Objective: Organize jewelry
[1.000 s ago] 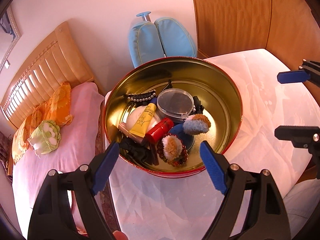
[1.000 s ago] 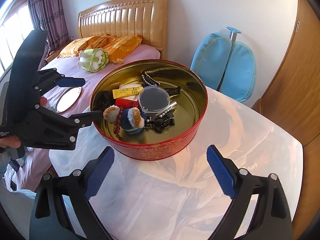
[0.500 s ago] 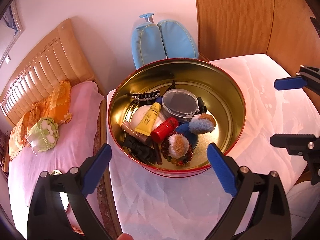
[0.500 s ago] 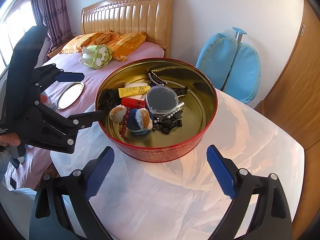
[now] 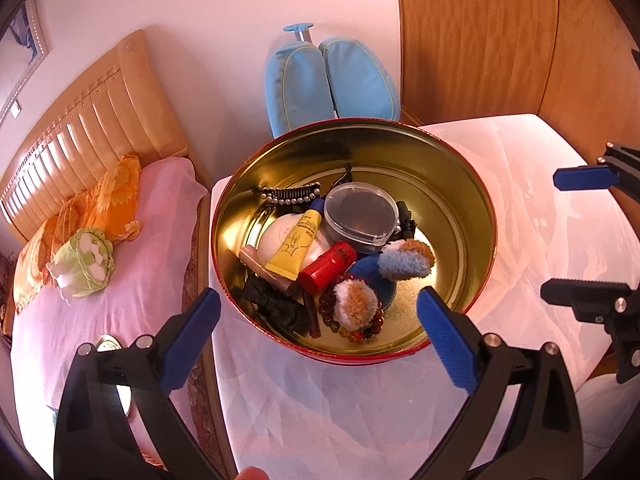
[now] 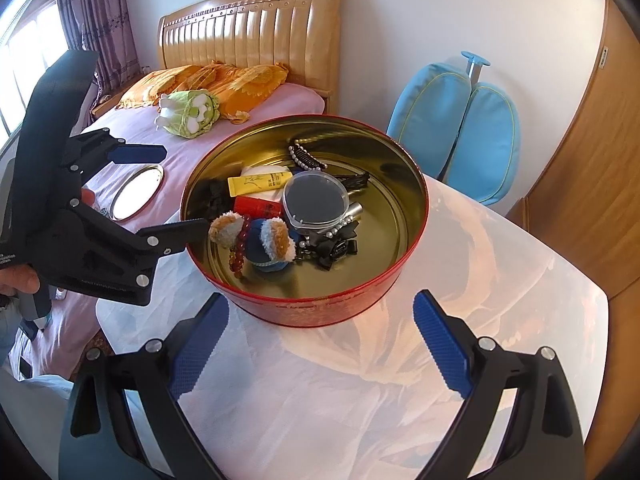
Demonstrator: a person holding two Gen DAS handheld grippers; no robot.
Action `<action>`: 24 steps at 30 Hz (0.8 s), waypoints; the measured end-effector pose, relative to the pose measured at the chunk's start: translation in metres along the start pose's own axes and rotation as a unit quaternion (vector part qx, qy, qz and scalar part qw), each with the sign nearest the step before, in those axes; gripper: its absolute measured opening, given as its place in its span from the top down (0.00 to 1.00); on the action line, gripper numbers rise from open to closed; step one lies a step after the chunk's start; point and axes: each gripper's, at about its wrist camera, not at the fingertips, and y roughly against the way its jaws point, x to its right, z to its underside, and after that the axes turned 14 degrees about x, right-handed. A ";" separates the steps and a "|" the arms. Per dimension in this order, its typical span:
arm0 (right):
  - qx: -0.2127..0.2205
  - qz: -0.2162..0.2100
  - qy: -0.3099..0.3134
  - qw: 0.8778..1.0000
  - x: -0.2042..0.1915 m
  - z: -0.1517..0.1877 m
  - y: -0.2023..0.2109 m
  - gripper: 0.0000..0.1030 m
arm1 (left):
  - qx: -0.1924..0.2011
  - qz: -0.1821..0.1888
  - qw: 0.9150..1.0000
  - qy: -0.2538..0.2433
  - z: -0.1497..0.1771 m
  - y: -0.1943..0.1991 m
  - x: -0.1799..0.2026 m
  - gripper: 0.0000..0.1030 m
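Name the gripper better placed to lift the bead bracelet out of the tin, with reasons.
Left. The left gripper is open, its lower finger at the tin rim beside the bracelet. The right gripper is open too, but farther back over the table.

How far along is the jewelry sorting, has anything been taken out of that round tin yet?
Nothing looks sorted yet. The red tin holds a jumble: bead bracelet, pearl hair clip, yellow tube, red cylinder and lidded clear case. Both the left gripper and right gripper are open and empty, short of the tin. All the picking and arranging is left.
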 end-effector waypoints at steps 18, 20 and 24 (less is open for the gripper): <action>-0.003 -0.005 0.012 1.000 0.003 -0.004 -0.004 0.08 | 0.028 -0.042 0.999 0.019 -0.012 0.007 -0.013 0.07; -0.004 -0.006 0.013 1.000 0.002 -0.003 -0.005 0.08 | 0.028 -0.040 0.999 0.018 -0.012 0.007 -0.010 0.07; -0.005 -0.008 0.016 1.000 0.001 -0.003 -0.006 0.08 | 0.025 -0.036 0.999 0.019 -0.012 0.005 -0.009 0.07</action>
